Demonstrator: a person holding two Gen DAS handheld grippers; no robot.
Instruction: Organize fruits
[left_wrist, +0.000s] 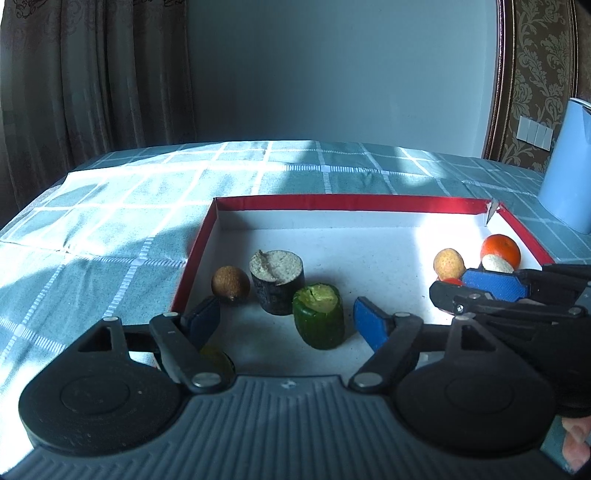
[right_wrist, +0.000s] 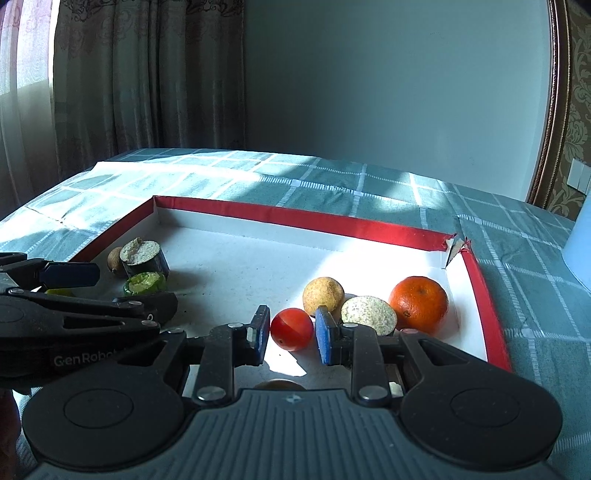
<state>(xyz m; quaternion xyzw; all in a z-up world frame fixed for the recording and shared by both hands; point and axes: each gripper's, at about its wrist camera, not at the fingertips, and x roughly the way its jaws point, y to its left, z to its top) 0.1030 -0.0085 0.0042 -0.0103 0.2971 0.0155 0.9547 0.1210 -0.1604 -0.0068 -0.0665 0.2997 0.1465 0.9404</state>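
Note:
A white tray with a red rim (left_wrist: 332, 203) holds the fruits. My left gripper (left_wrist: 286, 325) is open, and an upright green cucumber chunk (left_wrist: 319, 317) stands untouched just ahead, between its fingers. Beside the chunk are a dark cut cylinder (left_wrist: 277, 282) and a brown round fruit (left_wrist: 231, 284). A yellow-green piece (left_wrist: 218, 360) is half hidden under the left finger. My right gripper (right_wrist: 291, 332) is open, its blue pads close on either side of a red tomato (right_wrist: 291, 328) that rests on the tray floor. Behind the tomato lie a yellow fruit (right_wrist: 323, 293), a pale cut piece (right_wrist: 369, 314) and an orange (right_wrist: 419, 302).
The tray (right_wrist: 295, 218) lies on a green checked tablecloth (left_wrist: 110, 221), and its far right corner (right_wrist: 454, 247) is torn. A pale blue container (left_wrist: 565, 166) stands right of the tray. Curtains and a wall are behind. A person's fingers (left_wrist: 576, 443) show at the lower right.

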